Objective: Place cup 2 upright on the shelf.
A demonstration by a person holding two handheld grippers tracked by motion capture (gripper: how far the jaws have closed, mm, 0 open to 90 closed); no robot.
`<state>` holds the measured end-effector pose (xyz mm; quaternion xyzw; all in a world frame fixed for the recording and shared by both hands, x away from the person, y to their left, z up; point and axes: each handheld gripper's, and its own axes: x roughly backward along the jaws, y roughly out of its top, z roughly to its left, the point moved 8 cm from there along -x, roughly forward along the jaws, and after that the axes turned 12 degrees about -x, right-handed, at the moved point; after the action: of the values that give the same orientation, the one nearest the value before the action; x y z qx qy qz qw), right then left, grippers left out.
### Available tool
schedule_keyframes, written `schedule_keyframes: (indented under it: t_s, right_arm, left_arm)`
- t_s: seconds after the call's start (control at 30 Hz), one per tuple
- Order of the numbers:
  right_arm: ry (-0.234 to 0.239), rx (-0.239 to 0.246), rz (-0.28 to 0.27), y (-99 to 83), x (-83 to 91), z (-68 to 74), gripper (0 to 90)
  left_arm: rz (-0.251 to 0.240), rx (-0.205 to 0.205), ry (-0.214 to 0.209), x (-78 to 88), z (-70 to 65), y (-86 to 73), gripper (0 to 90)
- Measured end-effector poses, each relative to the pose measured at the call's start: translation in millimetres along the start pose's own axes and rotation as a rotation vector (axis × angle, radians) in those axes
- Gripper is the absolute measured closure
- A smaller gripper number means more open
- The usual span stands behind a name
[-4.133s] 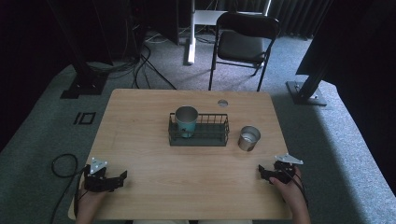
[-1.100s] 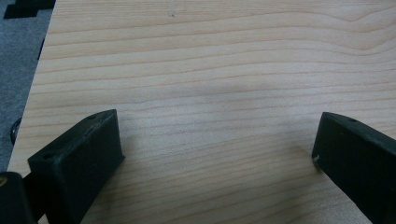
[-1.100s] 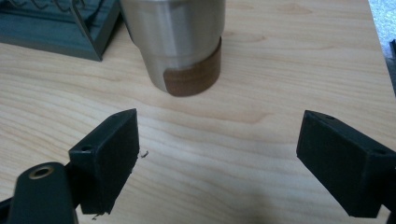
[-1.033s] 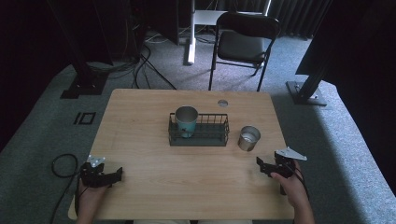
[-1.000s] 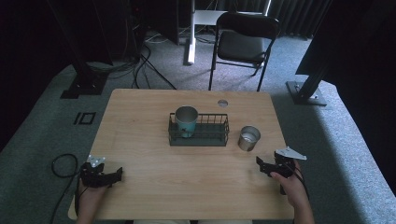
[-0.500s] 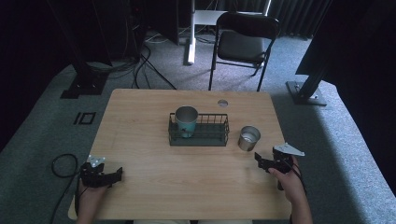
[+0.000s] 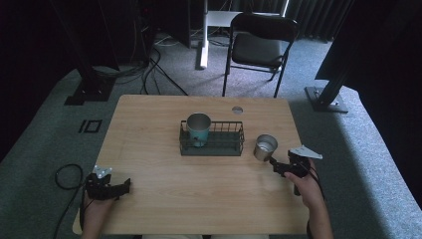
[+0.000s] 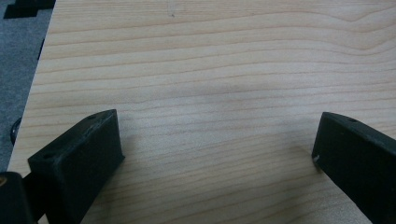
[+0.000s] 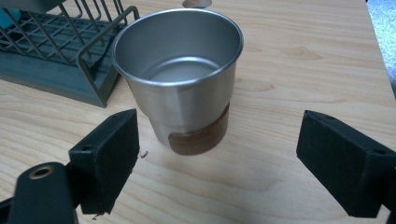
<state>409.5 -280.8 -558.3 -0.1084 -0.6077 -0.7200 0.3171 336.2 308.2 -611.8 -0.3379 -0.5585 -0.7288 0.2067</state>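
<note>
The right claw [image 9: 217,158] stands wide; just ahead is a steel cup [image 9: 180,79] with a brown band. The left claw [image 8: 215,154] is wide over bare wooden desk [image 8: 210,60].

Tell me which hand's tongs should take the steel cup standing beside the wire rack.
Right. The right tongs are open and aimed at the steel cup, which stands just ahead between the jaws. The left tongs rest at the table's near left corner, facing bare wood, far from the cup.

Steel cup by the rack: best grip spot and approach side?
Probably the steel cup wall at mid-height, from the near right, where the open right claw already faces it. It stands upright and tapers downward. The rack crowds its left side.
</note>
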Motion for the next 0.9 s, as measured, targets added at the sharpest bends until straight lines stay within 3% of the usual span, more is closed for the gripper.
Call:
schedule_keyframes:
  t_s: [0.9]
  right_arm:
    - [0.058, 0.047, 0.001, 17.6, -24.0, 15.0, 11.7]
  left_arm:
    - [0.000, 0.000, 0.000, 0.0, 0.0, 0.0, 2.1]
